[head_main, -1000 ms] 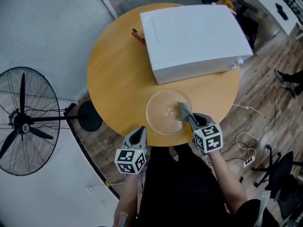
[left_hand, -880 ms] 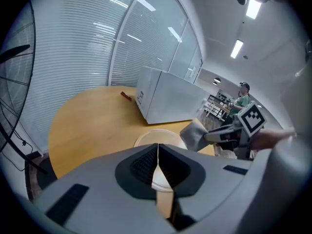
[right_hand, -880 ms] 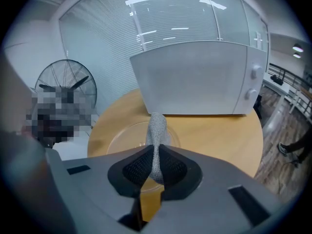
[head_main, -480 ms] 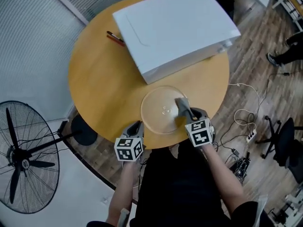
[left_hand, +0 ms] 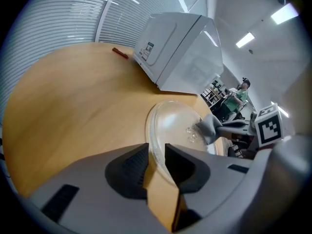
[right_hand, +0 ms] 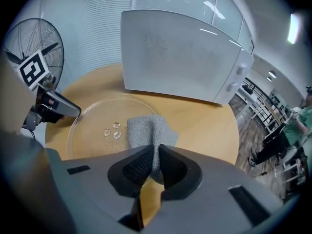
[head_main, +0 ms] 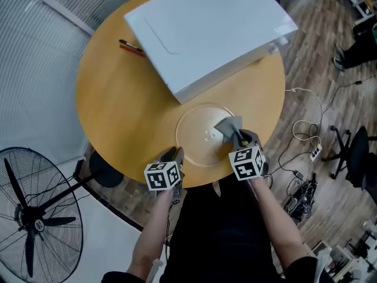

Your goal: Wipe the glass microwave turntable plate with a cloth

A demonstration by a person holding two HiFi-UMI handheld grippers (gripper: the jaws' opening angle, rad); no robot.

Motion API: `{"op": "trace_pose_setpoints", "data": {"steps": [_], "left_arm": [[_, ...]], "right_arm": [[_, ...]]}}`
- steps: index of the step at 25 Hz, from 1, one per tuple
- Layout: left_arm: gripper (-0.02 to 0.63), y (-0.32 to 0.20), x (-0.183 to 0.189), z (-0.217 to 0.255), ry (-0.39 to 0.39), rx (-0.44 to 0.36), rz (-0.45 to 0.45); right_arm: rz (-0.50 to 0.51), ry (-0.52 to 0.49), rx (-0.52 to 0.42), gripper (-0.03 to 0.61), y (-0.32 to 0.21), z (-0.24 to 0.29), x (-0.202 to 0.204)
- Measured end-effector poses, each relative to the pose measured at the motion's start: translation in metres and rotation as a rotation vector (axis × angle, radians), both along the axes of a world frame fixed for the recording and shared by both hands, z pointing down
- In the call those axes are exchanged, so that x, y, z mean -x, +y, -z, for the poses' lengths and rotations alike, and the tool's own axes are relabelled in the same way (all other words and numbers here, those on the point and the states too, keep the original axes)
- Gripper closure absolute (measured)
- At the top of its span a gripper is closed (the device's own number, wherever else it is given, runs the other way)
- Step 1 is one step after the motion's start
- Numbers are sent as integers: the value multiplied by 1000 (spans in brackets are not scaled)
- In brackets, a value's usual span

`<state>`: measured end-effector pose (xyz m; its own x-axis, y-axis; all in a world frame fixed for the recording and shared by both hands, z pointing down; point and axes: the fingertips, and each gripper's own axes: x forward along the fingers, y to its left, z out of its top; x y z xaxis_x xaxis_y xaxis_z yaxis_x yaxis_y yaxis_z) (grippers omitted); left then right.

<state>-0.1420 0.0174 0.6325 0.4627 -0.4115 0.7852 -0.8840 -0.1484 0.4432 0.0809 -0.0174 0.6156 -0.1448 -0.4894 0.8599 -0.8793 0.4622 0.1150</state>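
Observation:
The clear glass turntable plate (head_main: 200, 135) lies flat on the round wooden table (head_main: 118, 99), near its front edge. My left gripper (head_main: 175, 153) pinches the plate's near-left rim, which runs between its nearly shut jaws in the left gripper view (left_hand: 156, 151). My right gripper (head_main: 237, 137) is shut on a grey cloth (head_main: 228, 125) that rests on the right part of the plate. The right gripper view has the cloth (right_hand: 146, 133) bunched in the jaws (right_hand: 155, 156), with a few water drops (right_hand: 113, 130) on the plate (right_hand: 87, 118) to its left.
A white microwave (head_main: 206, 28) fills the far side of the table, just behind the plate. A red pen (head_main: 131, 47) lies to its left. On the floor stand a pedestal fan (head_main: 29, 217) at left, cables (head_main: 300, 181) and a chair (head_main: 353, 158) at right.
The head camera has shifted, so the table sits higher in view. The cloth has slid a little toward the plate's far right side. The left gripper has come up to the plate's rim.

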Motion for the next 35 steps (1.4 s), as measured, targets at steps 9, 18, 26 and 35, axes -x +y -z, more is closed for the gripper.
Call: {"op": "trace_pose_setpoints", "data": {"steps": [9, 18, 26, 35], "left_arm": [[534, -3, -5, -10, 31, 26, -7], [540, -2, -6, -11, 8, 10, -40], [543, -3, -10, -11, 2, -22, -87], [545, -3, -7, -11, 1, -45, -75]], "right_arm": [[15, 14, 24, 537, -8, -18, 13], [56, 45, -4, 537, -40, -27, 24], [37, 7, -29, 537, -68, -27, 41], [85, -120, -5, 538, -73, -27, 104]]}}
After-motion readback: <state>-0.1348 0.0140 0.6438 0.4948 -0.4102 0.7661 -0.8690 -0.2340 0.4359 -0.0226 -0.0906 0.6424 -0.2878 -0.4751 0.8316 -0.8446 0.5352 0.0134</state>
